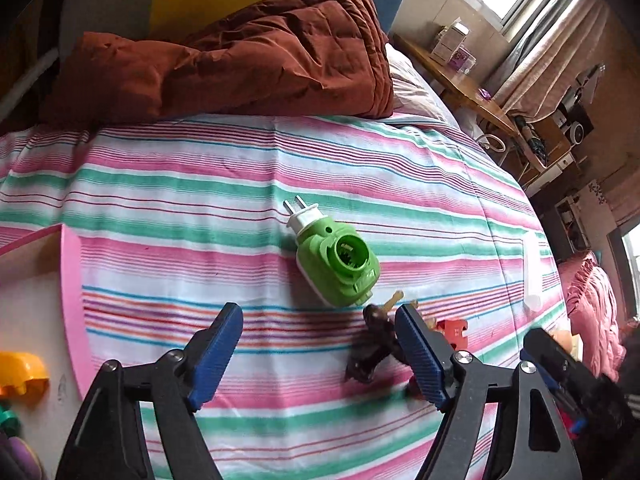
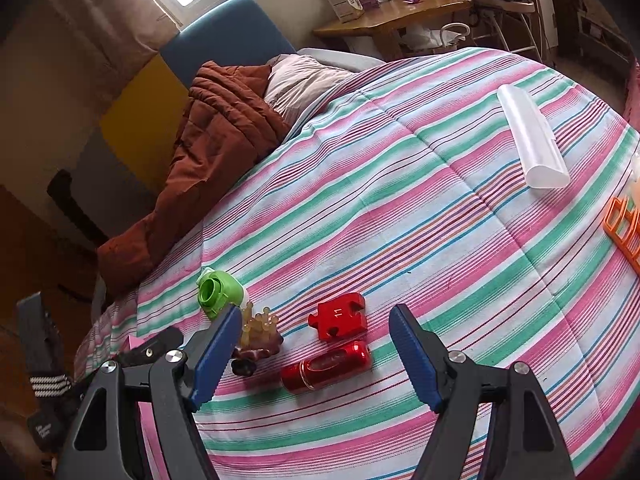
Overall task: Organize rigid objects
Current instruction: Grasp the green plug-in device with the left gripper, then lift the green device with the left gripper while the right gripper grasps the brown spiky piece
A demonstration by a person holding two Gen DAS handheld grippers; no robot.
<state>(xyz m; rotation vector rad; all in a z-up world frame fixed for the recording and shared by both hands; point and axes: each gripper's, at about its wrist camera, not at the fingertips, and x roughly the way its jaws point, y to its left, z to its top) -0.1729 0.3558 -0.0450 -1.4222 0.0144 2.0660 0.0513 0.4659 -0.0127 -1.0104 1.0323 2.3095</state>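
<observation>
Through the left wrist camera we see our left gripper (image 1: 320,340) spread wide over the striped bedspread (image 1: 180,200), holding nothing; the green plug-in device (image 1: 338,266) lies just ahead.

From the right wrist, our right gripper (image 2: 316,344) is equally spread and empty, the red cylinder (image 2: 326,366) and red puzzle piece (image 2: 338,316) lying on the bedspread between its fingers.

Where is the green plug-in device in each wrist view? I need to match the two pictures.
Left wrist: the green plug-in device lies at centre frame on the striped bedspread, just beyond the open left gripper.
Right wrist: it sits at lower left, beside the left finger of the right gripper.
Shared landmark: the red puzzle piece.
</observation>
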